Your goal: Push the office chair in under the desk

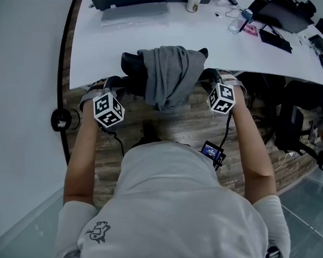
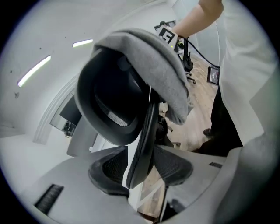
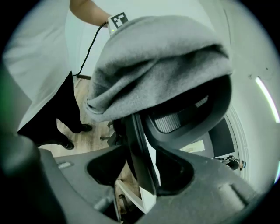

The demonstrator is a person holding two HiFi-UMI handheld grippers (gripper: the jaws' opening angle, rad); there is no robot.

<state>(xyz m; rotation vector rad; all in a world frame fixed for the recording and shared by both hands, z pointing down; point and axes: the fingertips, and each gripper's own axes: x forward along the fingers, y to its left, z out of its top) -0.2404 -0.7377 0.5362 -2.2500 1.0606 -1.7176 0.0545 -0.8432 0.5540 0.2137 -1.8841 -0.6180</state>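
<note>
Left gripper [image 2: 141,173]: your jaws stand apart and straddle the thin black side edge of the back [image 2: 146,131]. Light shows beside the edge, so the pads are not clamped on it.
Right gripper [image 3: 144,175]: your jaws are wide apart around the opposite side edge [image 3: 138,148]. There is a gap on both sides and nothing is gripped.
Office chair [image 1: 133,63]: it sits centre frame in the head view, just above your torso. The top of its back is level with the near rim of the desk [image 1: 121,42], and it looks largely tucked in already.
Grey garment [image 1: 167,75]: it is draped over the top of the back and hangs down towards you.
Handling, judged: the side rails look stiff and thin and make a good purchase. The chair is probably heavy but should roll freely on the plank floor [image 1: 188,125], and it is likely to swivel if you push unevenly.
Where to take hold: use the bare rails on both sides at matching height, below the cloth. The garment is soft and would slip under the pads or slide off.
Far field: a bottle [image 1: 240,21] and dark equipment sit along the upper right of the desk, clear of the chair.
Hidden: the desk, garment and your body cover the seat, armrests and base, so depth under the desk and armrest clearance cannot be told.
Hard to read: in the head view only the marker cubes show, because the chair hides your fingertips.
</note>
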